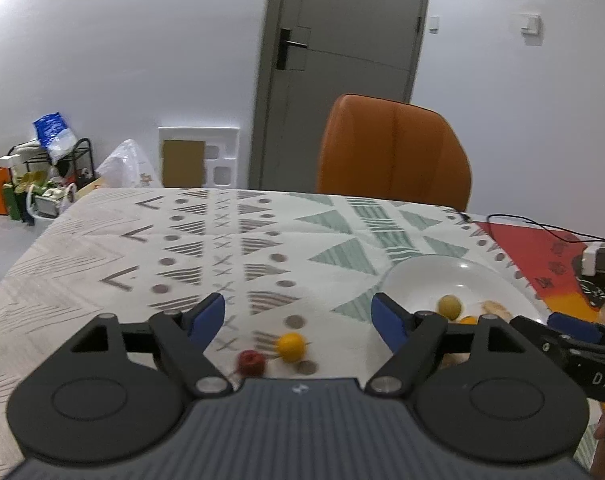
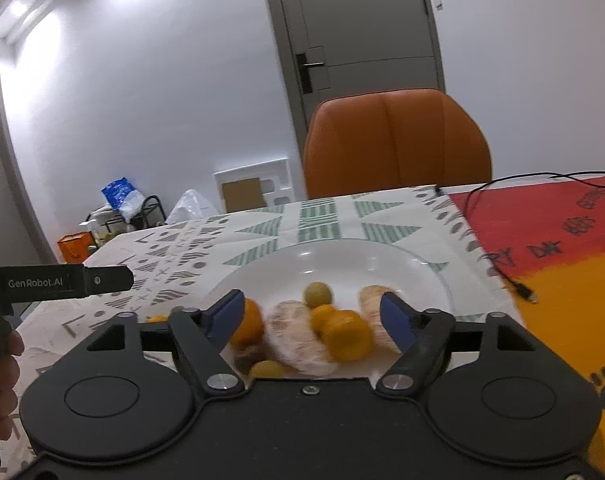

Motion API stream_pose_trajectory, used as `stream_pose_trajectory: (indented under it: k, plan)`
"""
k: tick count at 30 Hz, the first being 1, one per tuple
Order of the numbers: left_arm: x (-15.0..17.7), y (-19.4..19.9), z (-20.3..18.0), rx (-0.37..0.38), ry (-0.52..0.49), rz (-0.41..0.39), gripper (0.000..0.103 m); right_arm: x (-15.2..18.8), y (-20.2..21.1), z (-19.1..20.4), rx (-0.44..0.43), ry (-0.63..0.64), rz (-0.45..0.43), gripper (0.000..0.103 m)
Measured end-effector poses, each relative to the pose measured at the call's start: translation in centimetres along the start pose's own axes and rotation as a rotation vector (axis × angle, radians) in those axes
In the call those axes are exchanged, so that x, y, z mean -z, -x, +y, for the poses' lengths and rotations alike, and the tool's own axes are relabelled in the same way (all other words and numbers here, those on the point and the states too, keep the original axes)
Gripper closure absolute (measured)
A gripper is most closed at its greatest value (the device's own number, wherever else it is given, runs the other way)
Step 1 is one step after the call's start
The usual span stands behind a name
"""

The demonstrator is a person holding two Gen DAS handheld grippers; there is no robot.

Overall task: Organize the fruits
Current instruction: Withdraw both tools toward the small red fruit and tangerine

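Mostly orange, blurred fruits point(image 2: 302, 332) crowd the white plate point(image 2: 382, 256).

A table point(image 1: 82, 248) carries everything, covered by a white cloth point(image 1: 230, 240) printed with grey and green triangles, dots and crosses. At its right edge lies a red and orange mat point(image 2: 542, 232) with a black cable point(image 2: 498, 264) trailing across it. A white plate point(image 2: 382, 256) sits on the cloth. Left of the plate, a yellow fruit point(image 1: 290, 346) and a red fruit point(image 1: 250, 362) lie on the cloth, close together
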State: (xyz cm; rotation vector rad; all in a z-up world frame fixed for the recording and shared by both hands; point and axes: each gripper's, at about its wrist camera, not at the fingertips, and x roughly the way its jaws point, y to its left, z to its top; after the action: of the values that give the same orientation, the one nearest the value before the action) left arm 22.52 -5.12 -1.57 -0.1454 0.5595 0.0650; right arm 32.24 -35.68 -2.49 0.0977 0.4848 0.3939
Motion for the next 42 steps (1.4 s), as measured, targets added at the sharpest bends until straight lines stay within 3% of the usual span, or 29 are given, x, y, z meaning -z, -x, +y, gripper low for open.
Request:
stream_pose_trajectory:
  k: [5,9,15,27,32,42]
  plan:
    - [0.2,0.7,1.9,-0.034,0.013,0.004,0.023,0.0,-0.4,1.3,-0.043,-0.017,0.001,0.014]
    - [0.4,1.2,3.4,-0.075,0.027,0.005,0.015,0.0,-0.9,2.6,-0.075,-0.012,-0.002,0.000]
    - [0.7,1.6,4.7,-0.104,0.035,0.011,0.012,0.1,-1.5,4.6,-0.112,0.013,0.007,0.000]
    - [1.7,1.4,5.4,-0.077,0.053,0.005,0.013,0.5,-1.9,6.4,-0.160,0.045,0.026,0.000]
    - [2.0,1.1,5.7,-0.053,0.057,0.016,0.018,0.7,-2.3,7.0,-0.181,0.061,0.037,0.006]
    - [2.7,-1.0,5.4,0.009,0.074,0.067,0.037,0.8,-3.4,7.8,-0.213,0.078,0.081,0.033]
